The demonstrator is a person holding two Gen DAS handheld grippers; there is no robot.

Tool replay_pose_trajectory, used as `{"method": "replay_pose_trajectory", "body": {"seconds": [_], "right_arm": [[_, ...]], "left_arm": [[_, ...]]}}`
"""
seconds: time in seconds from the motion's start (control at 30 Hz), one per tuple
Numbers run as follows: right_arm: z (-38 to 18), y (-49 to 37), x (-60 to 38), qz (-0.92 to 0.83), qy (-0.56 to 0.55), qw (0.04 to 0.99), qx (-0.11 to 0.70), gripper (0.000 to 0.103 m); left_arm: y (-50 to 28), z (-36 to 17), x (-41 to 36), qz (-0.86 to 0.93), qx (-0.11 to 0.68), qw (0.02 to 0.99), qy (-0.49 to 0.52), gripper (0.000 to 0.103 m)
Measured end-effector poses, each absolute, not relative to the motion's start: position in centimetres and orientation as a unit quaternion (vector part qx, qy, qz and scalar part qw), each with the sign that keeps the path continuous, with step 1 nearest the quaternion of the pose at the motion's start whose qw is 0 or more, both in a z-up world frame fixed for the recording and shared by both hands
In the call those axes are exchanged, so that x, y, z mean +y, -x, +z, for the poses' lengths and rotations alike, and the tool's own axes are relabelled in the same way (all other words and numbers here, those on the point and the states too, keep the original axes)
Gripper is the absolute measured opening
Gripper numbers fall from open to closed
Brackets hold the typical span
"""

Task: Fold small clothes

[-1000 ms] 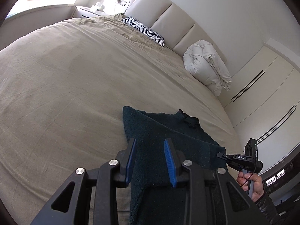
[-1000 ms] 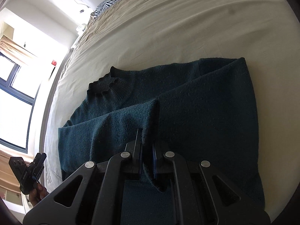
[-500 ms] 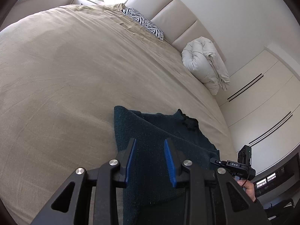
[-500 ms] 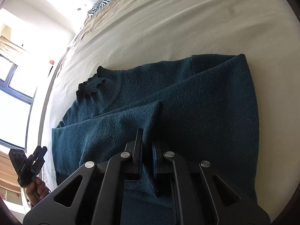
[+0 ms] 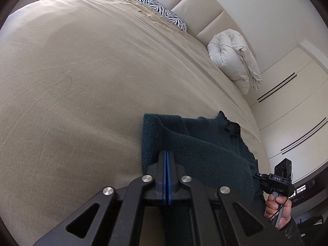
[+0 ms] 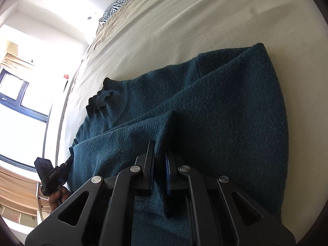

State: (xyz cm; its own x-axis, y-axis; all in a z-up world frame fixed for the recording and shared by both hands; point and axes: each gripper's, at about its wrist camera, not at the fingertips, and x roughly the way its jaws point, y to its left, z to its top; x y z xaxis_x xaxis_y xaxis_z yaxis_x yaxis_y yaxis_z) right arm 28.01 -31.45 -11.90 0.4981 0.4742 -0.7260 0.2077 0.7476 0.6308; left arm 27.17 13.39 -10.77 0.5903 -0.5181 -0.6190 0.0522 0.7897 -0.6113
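A dark teal knit sweater (image 6: 225,110) lies partly folded on the beige bed, collar (image 6: 98,100) toward the window side. In the left wrist view the sweater (image 5: 196,143) lies at the bed's near right edge. My left gripper (image 5: 166,160) is shut, its blue pads pressed together over the sweater's left edge; I cannot tell whether cloth is pinched between them. My right gripper (image 6: 159,153) is shut on a raised fold of the sweater. The right gripper also shows in the left wrist view (image 5: 274,180), and the left gripper in the right wrist view (image 6: 51,174).
The beige bed sheet (image 5: 82,82) spreads wide to the left and ahead. A zebra pillow (image 5: 164,14) and a rolled white duvet (image 5: 235,55) lie by the headboard. White wardrobe doors (image 5: 297,102) stand to the right. A window (image 6: 20,102) is beyond the bed's far side.
My left gripper has gone from open to shut at the sweater's left edge. My right gripper has kept hold of the fold and its view has shifted slightly.
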Motion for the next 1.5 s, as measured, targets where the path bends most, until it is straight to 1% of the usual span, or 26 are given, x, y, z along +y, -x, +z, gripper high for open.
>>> {"method": "replay_pose_trajectory", "body": {"seconds": [0.03, 0.13, 0.17, 0.27, 0.4, 0.47, 0.63, 0.67, 0.8, 0.87, 0.9, 0.97, 1.0, 1.03, 1.07, 1.1, 1.2, 1.37, 1.5], "right_arm": [[-11.9, -27.9, -31.5, 0.083, -0.349, 0.794, 0.491, 0.006], [-11.6, -27.2, -31.5, 0.079, -0.353, 0.797, 0.483, 0.009], [-11.4, -26.9, -31.4, 0.077, -0.351, 0.799, 0.482, 0.009], [-10.9, -25.9, -31.4, 0.071, -0.339, 0.805, 0.481, 0.009], [-10.6, -24.8, -31.4, 0.066, -0.335, 0.807, 0.482, 0.009], [-10.8, -24.4, -31.5, 0.067, -0.341, 0.805, 0.482, 0.009], [-11.0, -23.6, -31.7, 0.064, -0.353, 0.803, 0.476, 0.009], [-10.9, -23.5, -31.7, 0.063, -0.353, 0.803, 0.477, 0.009], [-11.0, -22.6, -32.2, 0.055, -0.364, 0.797, 0.478, 0.009], [-10.8, -21.7, -32.7, 0.047, -0.372, 0.796, 0.474, 0.011], [-10.5, -21.0, -33.1, 0.040, -0.375, 0.798, 0.471, 0.013], [-9.9, -19.2, -33.9, 0.027, -0.382, 0.803, 0.458, 0.020], [-9.4, -18.0, -34.3, 0.023, -0.387, 0.806, 0.447, 0.029], [-9.0, -16.6, -34.7, 0.020, -0.392, 0.810, 0.437, 0.044], [-8.5, -15.1, -35.0, 0.017, -0.396, 0.813, 0.426, 0.054], [-8.0, -13.5, -35.3, 0.012, -0.400, 0.817, 0.415, 0.064], [-6.9, -8.5, -35.6, 0.016, -0.401, 0.826, 0.395, 0.064], [-6.6, -0.8, -34.7, 0.041, -0.374, 0.830, 0.411, 0.064], [-7.2, 4.2, -34.4, 0.046, -0.356, 0.829, 0.428, 0.064]], "left_arm": [[-26.8, -10.6, 13.3, -0.166, 0.421, 0.849, 0.272, 0.003], [-25.4, -9.8, 12.6, -0.171, 0.417, 0.856, 0.252, 0.014], [-24.8, -9.6, 12.2, -0.173, 0.416, 0.860, 0.239, 0.017], [-23.3, -9.5, 11.4, -0.176, 0.416, 0.867, 0.211, 0.021], [-21.4, -9.7, 11.7, -0.173, 0.410, 0.869, 0.216, 0.022], [-20.6, -9.7, 12.0, -0.174, 0.412, 0.865, 0.227, 0.029], [-17.9, -10.1, 11.7, -0.188, 0.422, 0.859, 0.219, 0.029], [-17.3, -10.1, 11.8, -0.189, 0.423, 0.858, 0.223, 0.032], [-14.8, -10.3, 11.8, -0.189, 0.435, 0.849, 0.231, 0.034], [-13.1, -10.1, 12.1, -0.188, 0.434, 0.848, 0.237, 0.045], [-12.2, -9.9, 12.4, -0.185, 0.434, 0.847, 0.245, 0.047], [-10.2, -9.7, 13.0, -0.178, 0.433, 0.844, 0.261, 0.058], [-9.1, -9.6, 13.4, -0.172, 0.432, 0.844, 0.269, 0.059], [-8.1, -9.5, 13.7, -0.165, 0.432, 0.841, 0.280, 0.065], [-7.0, -9.6, 13.8, -0.162, 0.433, 0.837, 0.293, 0.068], [-6.0, -9.7, 13.9, -0.161, 0.437, 0.832, 0.302, 0.068], [-3.2, -10.2, 13.7, -0.161, 0.460, 0.816, 0.311, 0.068], [1.0, -10.2, 12.9, -0.164, 0.478, 0.808, 0.301, 0.067], [2.8, -10.2, 12.4, -0.159, 0.498, 0.802, 0.289, 0.067]]}}
